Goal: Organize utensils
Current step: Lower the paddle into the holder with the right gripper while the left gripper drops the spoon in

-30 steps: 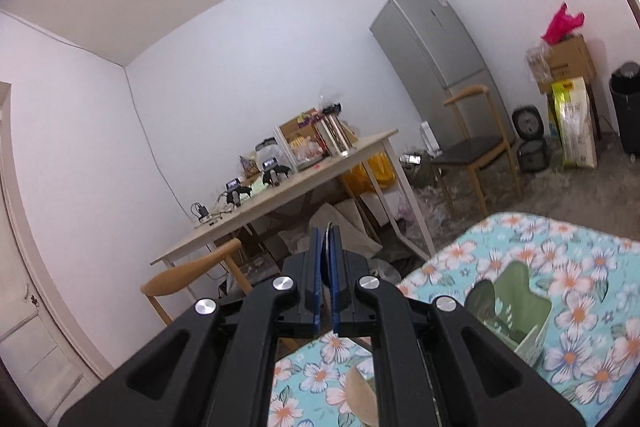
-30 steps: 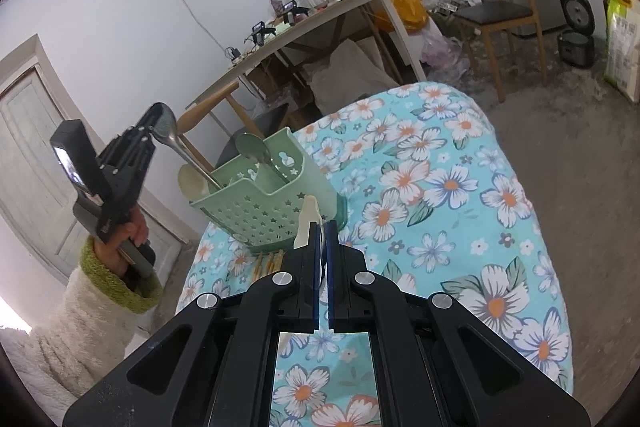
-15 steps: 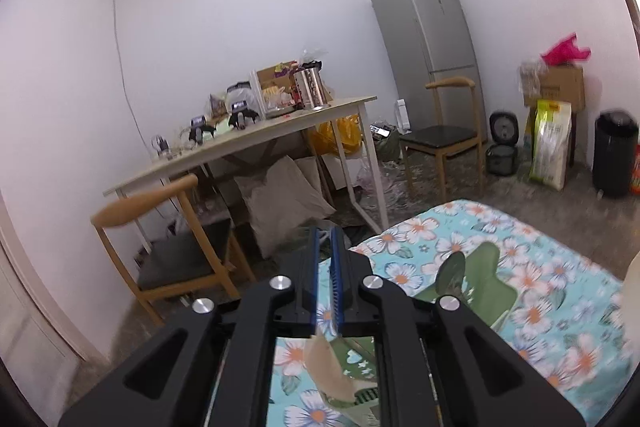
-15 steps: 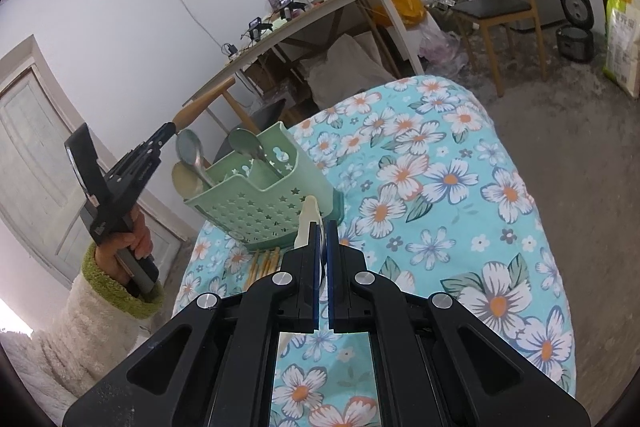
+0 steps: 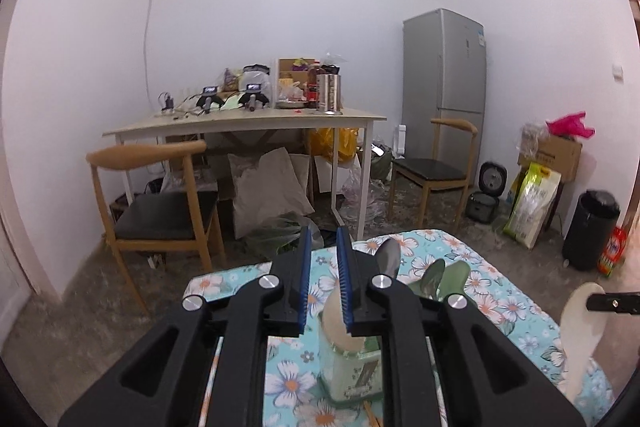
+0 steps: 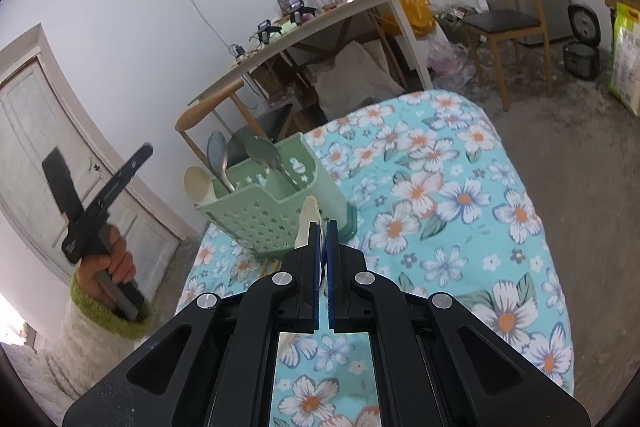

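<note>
A green perforated caddy (image 6: pixel 276 215) stands on the floral tablecloth (image 6: pixel 460 187). It holds two metal spoons (image 6: pixel 218 157) and a cream spoon (image 6: pixel 198 183). My right gripper (image 6: pixel 322 225) is shut on a cream rice paddle (image 6: pixel 310 209), just in front of the caddy. A hand holds my left gripper (image 6: pixel 144 151) off to the left of the caddy, apart from it. In the left wrist view, the left gripper (image 5: pixel 323 233) has its jaws opening with nothing between them. The caddy (image 5: pixel 352 371) is below it, and the paddle (image 5: pixel 580 323) is at the right.
Wooden chopsticks (image 6: pixel 262 269) lie on the cloth by the caddy's base. Beyond the table edge are two wooden chairs (image 5: pixel 156 211), a cluttered white table (image 5: pixel 248 117), a fridge (image 5: pixel 444 75) and a black bin (image 5: pixel 592 231).
The left gripper let go of the metal spoon, which now stands in the caddy. It drew away to the left, rolled upright and parted its jaws. The right gripper has not moved.
</note>
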### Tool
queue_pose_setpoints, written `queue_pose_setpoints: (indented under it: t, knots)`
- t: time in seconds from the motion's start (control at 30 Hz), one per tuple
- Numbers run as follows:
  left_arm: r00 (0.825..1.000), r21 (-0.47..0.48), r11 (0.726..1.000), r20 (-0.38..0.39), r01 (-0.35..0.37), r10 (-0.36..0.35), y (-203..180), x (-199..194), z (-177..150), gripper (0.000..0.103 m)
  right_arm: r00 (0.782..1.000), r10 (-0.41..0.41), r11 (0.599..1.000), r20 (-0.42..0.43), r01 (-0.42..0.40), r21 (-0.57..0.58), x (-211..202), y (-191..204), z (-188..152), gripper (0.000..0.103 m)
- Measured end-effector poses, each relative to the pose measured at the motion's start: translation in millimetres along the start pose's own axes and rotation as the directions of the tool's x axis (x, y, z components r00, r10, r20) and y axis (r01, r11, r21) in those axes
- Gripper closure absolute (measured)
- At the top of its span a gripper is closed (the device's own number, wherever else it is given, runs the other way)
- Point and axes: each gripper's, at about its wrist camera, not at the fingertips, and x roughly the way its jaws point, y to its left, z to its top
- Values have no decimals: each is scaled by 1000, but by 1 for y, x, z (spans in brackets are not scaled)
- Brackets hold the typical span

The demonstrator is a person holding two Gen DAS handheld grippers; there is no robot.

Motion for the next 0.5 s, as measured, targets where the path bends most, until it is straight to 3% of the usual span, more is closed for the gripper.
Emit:
queue_pose_setpoints:
  t: [0.3, 0.5]
  knots:
    - [996, -108, 994, -81, -31, 23, 22, -38, -52, 84, 985, 0, 996, 171, 15, -86, -1, 31, 59, 102]
    - [987, -112, 992, -153, -65, 48, 27, -51, -88, 83, 936, -74, 969, 344, 149, -197, 13, 66, 95, 102]
